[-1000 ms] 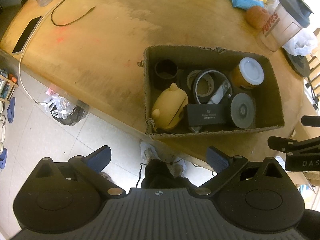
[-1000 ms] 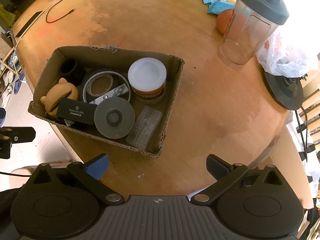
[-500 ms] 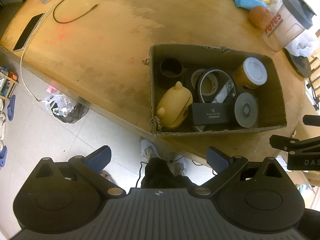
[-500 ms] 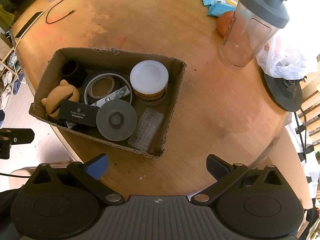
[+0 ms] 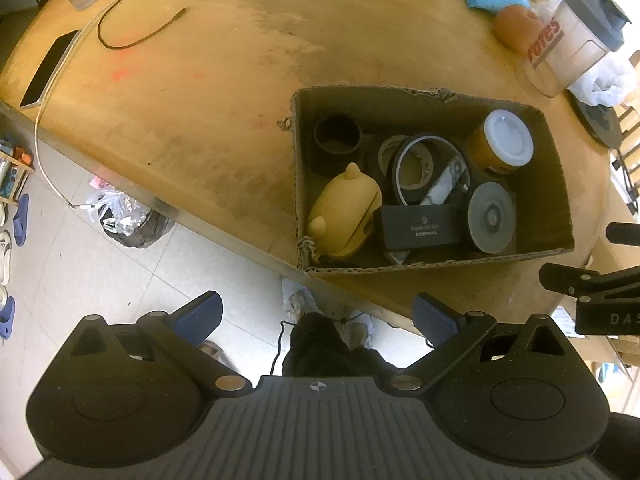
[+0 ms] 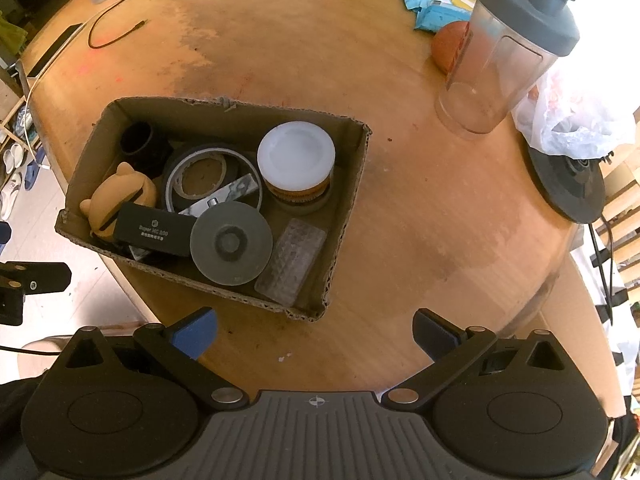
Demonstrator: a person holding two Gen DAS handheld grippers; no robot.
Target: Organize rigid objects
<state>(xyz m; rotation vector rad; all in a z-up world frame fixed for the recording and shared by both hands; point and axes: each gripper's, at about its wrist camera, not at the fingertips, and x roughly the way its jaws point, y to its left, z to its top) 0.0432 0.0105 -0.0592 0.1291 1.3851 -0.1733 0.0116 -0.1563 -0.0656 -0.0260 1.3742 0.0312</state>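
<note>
Both the left gripper (image 5: 316, 316) and right gripper (image 6: 314, 330) are held wide apart and empty, near a filled cardboard box (image 6: 352, 184) on the wooden table (image 6: 420, 220).

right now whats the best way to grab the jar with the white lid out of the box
Grip the jar with the white lid across its round lid and upper wall, coming straight down from above. It stands upright in the cardboard box, taller than its neighbours, so the top is exposed while the lower body is crowded by the tape roll and the box wall. The right gripper, open, looks nearer.
</note>
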